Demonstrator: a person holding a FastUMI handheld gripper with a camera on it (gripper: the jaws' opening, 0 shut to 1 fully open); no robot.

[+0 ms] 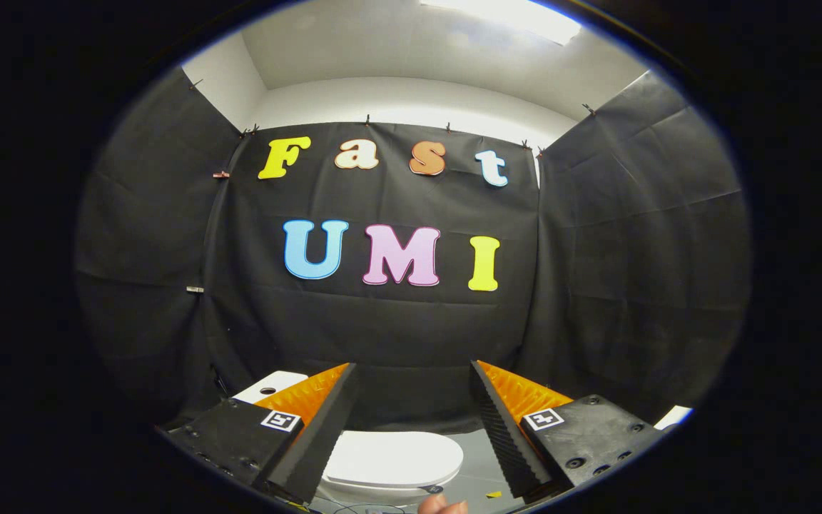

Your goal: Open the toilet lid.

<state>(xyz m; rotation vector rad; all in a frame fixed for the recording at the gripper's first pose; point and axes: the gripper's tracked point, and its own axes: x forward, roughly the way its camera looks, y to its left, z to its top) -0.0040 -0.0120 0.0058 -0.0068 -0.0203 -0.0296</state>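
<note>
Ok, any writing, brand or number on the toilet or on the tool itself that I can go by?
None that can be read.
Toilet lid: shut, plain white, no text.
Tank: no text that I can make out.
Tool: fingers open, touching nothing, with the lid low between them. A square black-and-white marker sits at the base of each finger; it is a pattern, not words or numbers.

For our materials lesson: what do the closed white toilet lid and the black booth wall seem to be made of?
White toilet lid, between the open gripper's fingers: probably hard plastic, smooth and faintly glossy, with an even sheen. Black booth wall: cloth, matte, with creases, folds and clips along its top edge.
</note>
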